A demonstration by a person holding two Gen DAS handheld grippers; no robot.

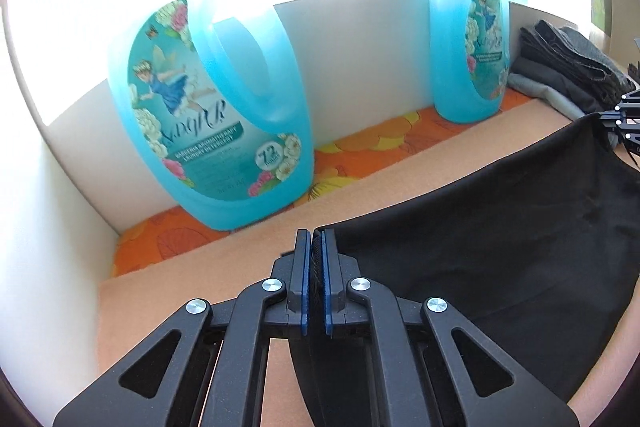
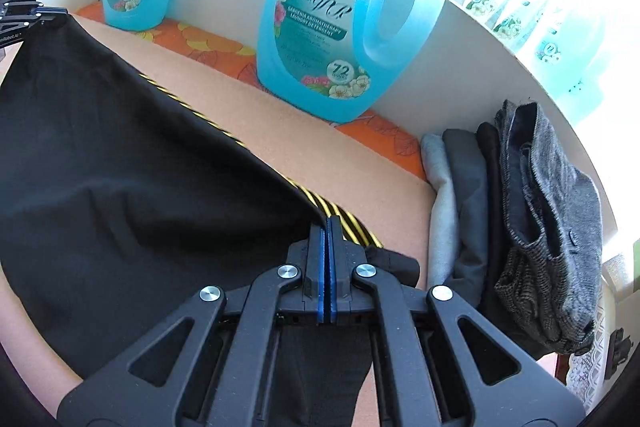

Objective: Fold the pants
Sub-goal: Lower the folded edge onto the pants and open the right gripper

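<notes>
Two grippers hold the black pants (image 1: 500, 227) by one stretched edge, so the cloth hangs taut between them above the tan table (image 1: 200, 279). In the left wrist view the left gripper (image 1: 316, 247) has its blue-lined jaws pressed together on a corner of the pants, with a thin fold of black cloth caught between the pads; the cloth runs away to the right and up to the right gripper (image 1: 624, 119), seen small at the frame's right edge. In the right wrist view the right gripper (image 2: 328, 231) is clamped on the other corner, jaws tight together, where a black-and-yellow striped band (image 2: 340, 215) follows the edge of the pants (image 2: 120, 167); that edge slopes up and left to the left gripper (image 2: 48, 15) at the far left. The rest of the pants sags below both grippers toward the near side of the table. Behind the tan surface lies an orange flowered strip (image 1: 360, 151) against a white wall (image 1: 352, 39). Two blue detergent jugs stand on that strip: the left jug (image 1: 208, 119) and the right jug (image 1: 468, 43), well apart. Beside the right jug a stack of folded grey clothes (image 2: 520, 211) sits at the table's right end.
</notes>
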